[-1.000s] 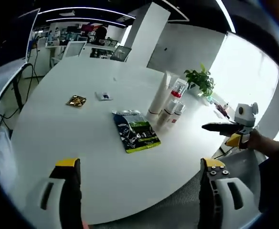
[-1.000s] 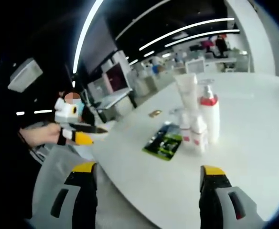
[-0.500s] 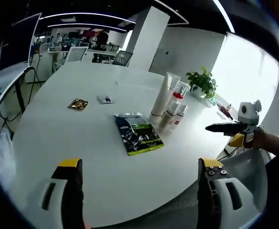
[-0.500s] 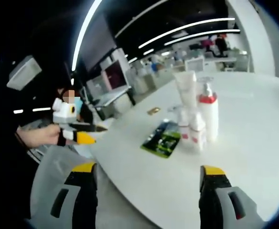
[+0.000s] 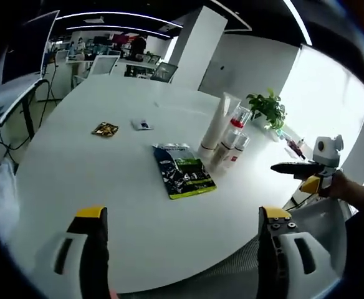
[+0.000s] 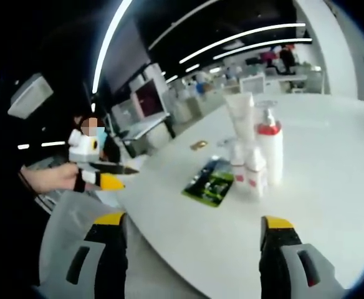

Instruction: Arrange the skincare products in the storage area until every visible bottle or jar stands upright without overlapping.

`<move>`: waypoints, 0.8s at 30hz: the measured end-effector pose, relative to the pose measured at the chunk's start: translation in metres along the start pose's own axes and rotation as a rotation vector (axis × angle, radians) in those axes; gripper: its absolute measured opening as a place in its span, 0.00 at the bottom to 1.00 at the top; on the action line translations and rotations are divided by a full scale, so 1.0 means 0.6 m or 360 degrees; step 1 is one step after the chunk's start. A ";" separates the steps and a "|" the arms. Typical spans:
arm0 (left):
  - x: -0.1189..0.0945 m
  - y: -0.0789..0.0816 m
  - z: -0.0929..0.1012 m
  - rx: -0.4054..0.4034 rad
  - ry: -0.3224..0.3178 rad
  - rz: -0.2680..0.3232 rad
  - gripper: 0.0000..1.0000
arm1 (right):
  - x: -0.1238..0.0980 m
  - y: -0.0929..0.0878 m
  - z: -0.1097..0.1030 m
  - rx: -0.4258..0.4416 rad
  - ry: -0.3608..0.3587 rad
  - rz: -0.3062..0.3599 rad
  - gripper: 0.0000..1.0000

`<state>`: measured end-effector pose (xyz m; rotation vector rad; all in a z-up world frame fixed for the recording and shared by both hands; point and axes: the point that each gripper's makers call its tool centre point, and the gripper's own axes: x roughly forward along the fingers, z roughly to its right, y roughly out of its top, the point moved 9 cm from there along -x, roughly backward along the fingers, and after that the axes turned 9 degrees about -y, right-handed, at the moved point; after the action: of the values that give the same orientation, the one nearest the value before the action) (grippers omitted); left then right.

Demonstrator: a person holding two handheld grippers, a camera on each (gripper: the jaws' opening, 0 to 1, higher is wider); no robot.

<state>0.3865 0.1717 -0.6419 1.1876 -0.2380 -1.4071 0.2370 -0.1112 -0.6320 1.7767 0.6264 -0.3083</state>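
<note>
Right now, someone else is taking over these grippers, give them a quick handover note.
Left gripper: open, empty, short of the white table.
Right gripper: open, empty, off the table's edge.
Products: tall white tube, red-collared pump bottle and two small bottles clustered upright near the potted plant. A green-black sachet lies flat beside them.
Done: nothing gripped yet.
Left: check the cluster for overlap, space as needed.

The table (image 5: 95, 180) top is smooth, white and faintly glossy. The pouch (image 5: 183, 179) at its 1 o'clock is shiny printed film. The tube (image 5: 218, 124) and pump bottle (image 6: 270, 152) look like smooth white plastic. The wrapper (image 5: 105, 129) is crinkled gold foil.
</note>
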 end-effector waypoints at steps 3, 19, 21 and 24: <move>-0.003 0.003 -0.007 -0.0015 0.0023 -0.0009 0.95 | -0.003 0.002 0.003 0.0022 -0.0004 0.0029 0.91; 0.016 0.060 -0.051 0.0078 0.0130 -0.0091 0.89 | -0.006 0.003 0.007 0.0032 -0.0032 0.0043 0.90; 0.021 0.069 -0.055 0.0105 0.0132 -0.0111 0.88 | -0.007 0.004 0.009 0.0038 -0.0040 0.0052 0.90; 0.028 0.078 -0.062 0.0131 0.0135 -0.0128 0.88 | -0.008 0.005 0.011 0.0048 -0.0052 0.0060 0.89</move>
<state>0.4474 0.1634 -0.6326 1.3345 -0.1919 -1.4239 0.2353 -0.1194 -0.6294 1.8070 0.5674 -0.3219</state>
